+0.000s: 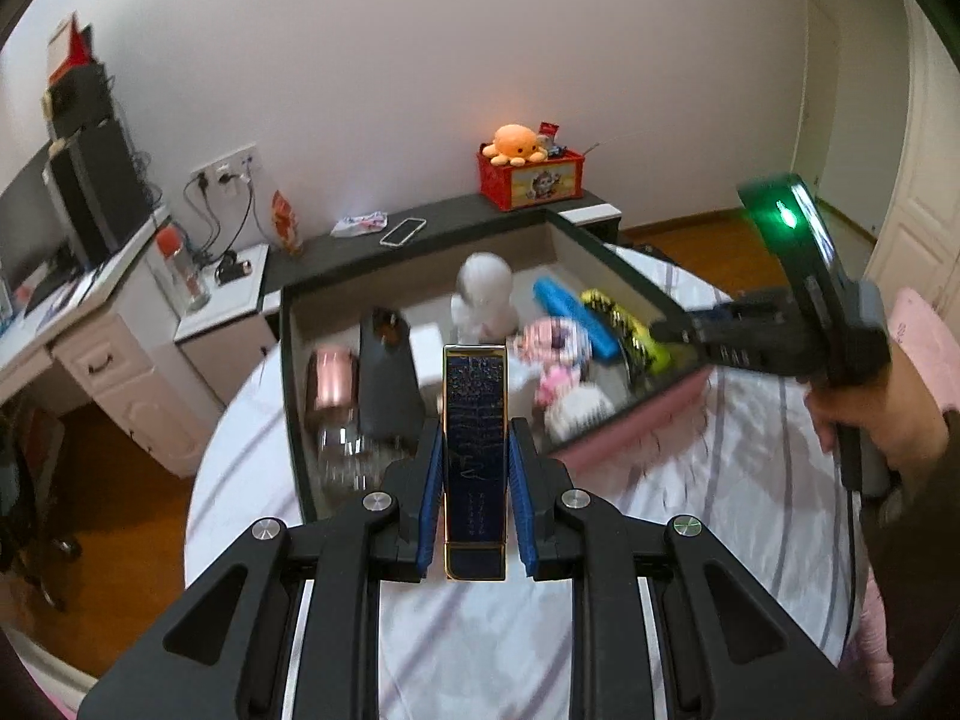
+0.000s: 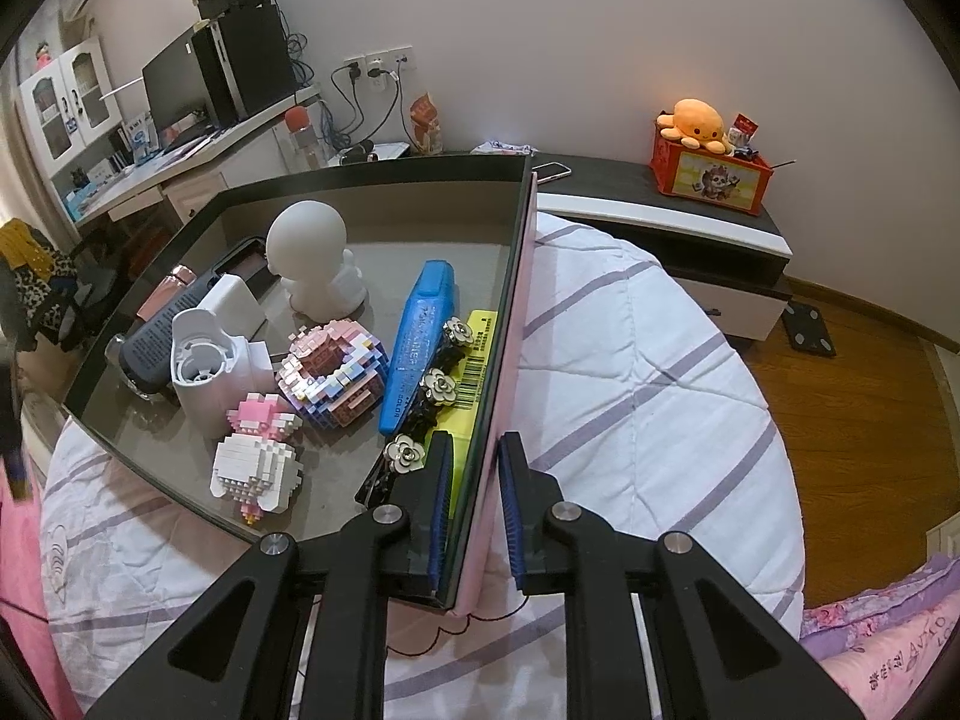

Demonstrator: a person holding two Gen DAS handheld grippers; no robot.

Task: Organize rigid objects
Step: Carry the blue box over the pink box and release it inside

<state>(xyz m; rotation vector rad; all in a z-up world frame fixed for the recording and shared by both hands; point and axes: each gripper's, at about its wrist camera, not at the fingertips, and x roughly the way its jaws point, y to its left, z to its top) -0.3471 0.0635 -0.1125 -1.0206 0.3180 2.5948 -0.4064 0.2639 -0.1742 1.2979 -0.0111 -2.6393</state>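
We see an open box (image 2: pixel 360 180) lying on the striped bed (image 2: pixel 630 360), already crowded: a white round-headed figure (image 2: pixel 312 252), a blue case (image 2: pixel 420 342), a yellow carton (image 2: pixel 474 372) under a flowered hair clip (image 2: pixel 432 390), two brick-built toys (image 2: pixel 336 372), a white dispenser (image 2: pixel 204 360) and dark and rose-gold containers on the far left side. Beyond the bed stand a low cabinet (image 2: pixel 690 210) with a red crate (image 2: pixel 708 171) and orange plush (image 2: pixel 696 117), and a counter (image 2: pixel 198 162) with a monitor.

In our left gripper (image 1: pixel 475 480) sits a slim dark-blue box with gold trim (image 1: pixel 474 450). Its long axis runs straight forward along the fingers, its far end pointing at the box's near-left area, just over the rim; the jaws pinch its two long sides.

Our right gripper (image 2: pixel 474 492) straddles the box's right wall, one pad inside, one outside; the jaws look closed onto that wall, though a slight gap may remain. In the left view the right hand (image 1: pixel 870 414) holds its gripper level, reaching in from the right.
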